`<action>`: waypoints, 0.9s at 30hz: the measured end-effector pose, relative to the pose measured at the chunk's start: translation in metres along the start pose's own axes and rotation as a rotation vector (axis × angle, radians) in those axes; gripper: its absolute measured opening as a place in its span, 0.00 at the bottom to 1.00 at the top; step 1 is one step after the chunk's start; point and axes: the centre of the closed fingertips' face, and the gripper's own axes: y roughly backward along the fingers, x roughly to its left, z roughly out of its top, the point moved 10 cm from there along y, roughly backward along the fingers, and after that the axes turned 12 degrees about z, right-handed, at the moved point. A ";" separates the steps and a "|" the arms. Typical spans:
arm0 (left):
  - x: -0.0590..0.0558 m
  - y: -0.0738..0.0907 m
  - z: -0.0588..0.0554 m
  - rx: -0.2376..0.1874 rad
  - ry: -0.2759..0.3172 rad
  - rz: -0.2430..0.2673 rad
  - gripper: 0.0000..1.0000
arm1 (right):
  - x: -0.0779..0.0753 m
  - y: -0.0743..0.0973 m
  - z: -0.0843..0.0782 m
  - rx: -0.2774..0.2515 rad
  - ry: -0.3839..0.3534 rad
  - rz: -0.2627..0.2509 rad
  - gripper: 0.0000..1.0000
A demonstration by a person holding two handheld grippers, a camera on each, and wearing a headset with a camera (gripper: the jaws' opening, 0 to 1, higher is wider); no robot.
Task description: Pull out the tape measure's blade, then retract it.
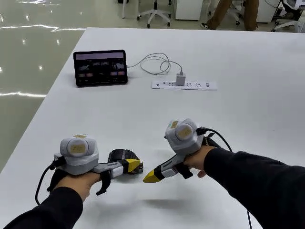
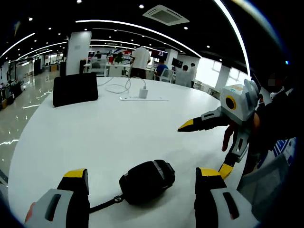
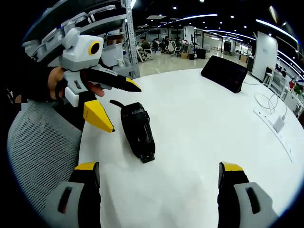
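Yellow-tipped grey left gripper (image 2: 141, 173), low in its own view, stands spread wide; black round-cased tape measure (image 2: 147, 180) lies just ahead of its jaws on the white table (image 2: 95, 133); matching right gripper (image 3: 159, 167) gapes wide, holding nothing.

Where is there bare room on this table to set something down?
The middle of the table is bare, between the tablet and power strip at the far end and the tape measure near you; so is its right side. It is crowded at the tape measure, between the left tool and right tool.
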 end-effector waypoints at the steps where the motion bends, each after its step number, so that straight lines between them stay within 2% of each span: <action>1: 0.003 0.000 -0.001 0.001 -0.007 0.003 0.88 | 0.001 0.004 -0.001 -0.009 -0.005 -0.006 1.00; 4: 0.006 0.002 -0.002 0.012 0.007 -0.015 0.92 | 0.005 0.012 -0.002 -0.042 -0.022 -0.013 1.00; 9: 0.007 0.008 -0.006 0.021 -0.003 -0.037 1.00 | 0.012 0.026 -0.007 -0.072 -0.020 -0.035 1.00; 15: 0.009 0.017 -0.009 0.026 -0.028 -0.060 1.00 | 0.014 0.043 -0.022 -0.095 -0.054 -0.074 1.00; 27: 0.026 0.034 -0.010 0.020 -0.049 -0.106 1.00 | 0.020 0.083 -0.056 -0.152 -0.126 -0.176 1.00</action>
